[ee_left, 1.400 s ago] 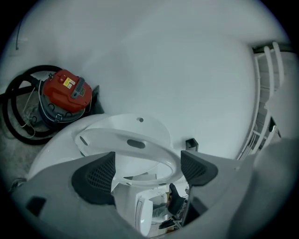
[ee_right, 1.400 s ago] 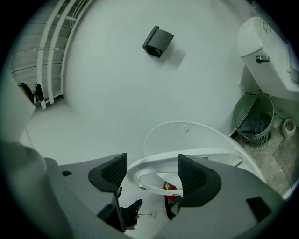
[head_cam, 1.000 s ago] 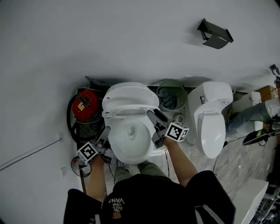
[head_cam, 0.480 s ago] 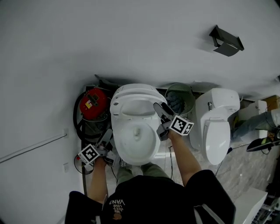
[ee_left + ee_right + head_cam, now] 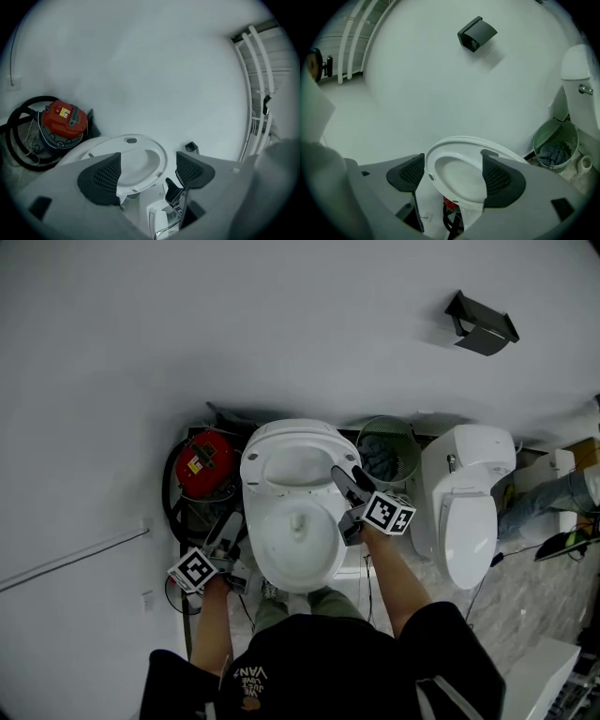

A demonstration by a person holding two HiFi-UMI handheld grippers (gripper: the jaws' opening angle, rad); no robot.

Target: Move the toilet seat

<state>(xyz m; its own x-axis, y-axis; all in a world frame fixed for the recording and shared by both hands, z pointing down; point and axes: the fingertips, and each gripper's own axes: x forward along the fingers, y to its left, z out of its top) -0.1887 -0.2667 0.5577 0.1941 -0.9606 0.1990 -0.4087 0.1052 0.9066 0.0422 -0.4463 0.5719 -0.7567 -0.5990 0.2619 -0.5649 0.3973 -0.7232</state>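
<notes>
A plain white wall [image 5: 281, 324] fills the head view's upper half, and the person in a black shirt [image 5: 319, 671] stands at 6 o'clock, facing it

At centre is a white ceramic toilet [image 5: 298, 545] with its bowl uncovered. A second white ceramic toilet [image 5: 469, 512], lid down, stands at 3 o'clock from it

The white oval plastic toilet seat [image 5: 295, 460] is up at 12 o'clock from the bowl, tipped back toward the wall with its underside facing the person

A red canister vacuum cleaner [image 5: 204, 465], ringed by a black hose, sits on the floor at 10 o'clock from the bowl. A green wire wastebasket [image 5: 387, 451] holding blue cloth stands at 2 o'clock, between the two toilets

The left gripper [image 5: 228, 529] is at 9 o'clock from the bowl, just beside its rim, jaws pointing toward the wall. Its jaws are closing; its own view shows the raised seat in the gap well beyond the pads, with nothing pressed between them, so it grasps nothing

The right gripper [image 5: 349, 476] reaches in at 2 o'clock from the bowl, its tips at the raised seat's 4 o'clock edge. Its jaws are opening; its own view frames the seat between the pads, which do not clamp it, so it is released

A small black wall-mounted holder [image 5: 481, 322] hangs at 1 o'clock, high on the wall
</notes>
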